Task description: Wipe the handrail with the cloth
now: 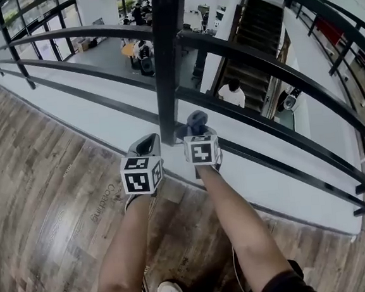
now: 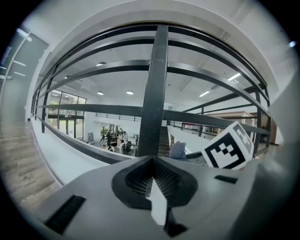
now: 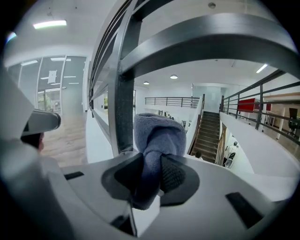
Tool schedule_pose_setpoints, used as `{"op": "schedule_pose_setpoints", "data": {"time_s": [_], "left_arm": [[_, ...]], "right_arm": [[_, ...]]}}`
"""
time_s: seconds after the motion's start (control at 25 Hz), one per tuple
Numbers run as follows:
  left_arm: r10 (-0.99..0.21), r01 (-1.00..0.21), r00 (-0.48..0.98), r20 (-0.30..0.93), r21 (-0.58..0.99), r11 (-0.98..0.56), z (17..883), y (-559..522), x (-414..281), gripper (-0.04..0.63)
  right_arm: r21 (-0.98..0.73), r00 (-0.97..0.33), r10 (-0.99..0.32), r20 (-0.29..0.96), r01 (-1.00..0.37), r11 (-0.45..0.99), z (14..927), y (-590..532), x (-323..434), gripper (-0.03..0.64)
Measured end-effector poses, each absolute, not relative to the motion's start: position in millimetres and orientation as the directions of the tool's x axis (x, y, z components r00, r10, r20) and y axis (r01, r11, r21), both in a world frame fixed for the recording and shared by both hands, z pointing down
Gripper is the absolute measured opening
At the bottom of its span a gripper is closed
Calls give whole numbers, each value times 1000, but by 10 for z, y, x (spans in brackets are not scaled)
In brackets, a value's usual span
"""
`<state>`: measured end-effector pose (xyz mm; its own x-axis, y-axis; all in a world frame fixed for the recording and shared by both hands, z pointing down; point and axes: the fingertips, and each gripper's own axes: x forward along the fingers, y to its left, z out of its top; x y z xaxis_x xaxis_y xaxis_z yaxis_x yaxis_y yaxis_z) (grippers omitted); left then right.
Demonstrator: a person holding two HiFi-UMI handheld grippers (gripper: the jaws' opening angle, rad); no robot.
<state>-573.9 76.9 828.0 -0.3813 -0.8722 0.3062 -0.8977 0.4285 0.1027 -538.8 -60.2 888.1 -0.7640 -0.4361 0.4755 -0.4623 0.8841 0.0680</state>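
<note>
The right gripper [image 3: 151, 176], clamped on the cloth [image 3: 158, 133], has the upright handrail post [image 3: 124, 108] just left; the left gripper [image 2: 152, 180] is closed, empty.

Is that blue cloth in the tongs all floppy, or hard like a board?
Probably floppy: the blue-grey fluffy cloth bunches and folds where the right tongs pinch it. Likely light, since it stands up beyond them without sagging. Its nubby pile should grip, not slip.
</note>
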Motion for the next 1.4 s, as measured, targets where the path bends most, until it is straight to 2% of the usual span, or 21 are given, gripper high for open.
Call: {"op": "schedule_pose_setpoints", "data": {"time_s": [0.28,0.48,0.68,0.88,1.16,1.4], "left_arm": [[-884,-924,-327,333,83,373,8315,533,-5402,-2],[-899,-957,-239,366,69,282,8342,217,-4874,-2],[-924,-982,-167,344,21,186,8192,-104,-4407,-2],[-947,-990,-68,315,98,104,8102,-366,-3902,-2],[-940,-998,-6,342,55,26,8161,-749,-3263,-2],[-939,-994,51,339,109,-15,8193,-1069,-2841,-2]], "right_arm": [[75,-749,-466,471,-492,867,8864,-776,-4924,95],[98,-742,-490,458,-505,857,8862,-975,-4321,95],[100,-718,-528,454,-548,831,8857,-1236,-3634,95],[107,-679,-557,478,-585,804,8851,-1551,-2863,95],[132,-631,-611,477,-636,760,8880,-1992,-1945,95],[88,-590,-654,474,-708,701,8853,-2297,-1153,95]]}}
